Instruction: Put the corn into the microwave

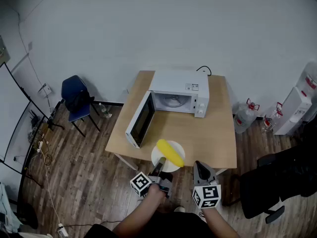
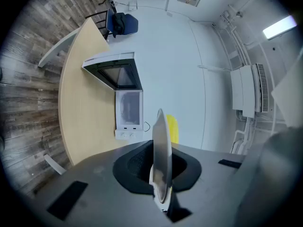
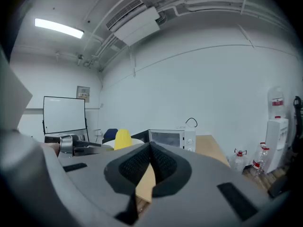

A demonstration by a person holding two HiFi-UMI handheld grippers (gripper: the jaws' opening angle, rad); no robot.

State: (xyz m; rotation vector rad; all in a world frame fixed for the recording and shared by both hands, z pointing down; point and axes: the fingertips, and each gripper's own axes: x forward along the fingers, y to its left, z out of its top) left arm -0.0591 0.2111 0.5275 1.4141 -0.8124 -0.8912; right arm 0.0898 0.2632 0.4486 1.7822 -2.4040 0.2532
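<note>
Plate (image 2: 161,136) of corn (image 1: 170,152), rim tight in left gripper (image 2: 160,171), plain in its view; right gripper (image 3: 150,148) closed, empty

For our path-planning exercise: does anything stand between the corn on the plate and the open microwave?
Nothing visible does. Only bare table lies between the plate with the corn, held by the left gripper, and the microwave; its door stands swung aside.

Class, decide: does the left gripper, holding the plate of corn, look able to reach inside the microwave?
Probably yes: the door stands open, and only bare table lies between the plate and the microwave.
</note>
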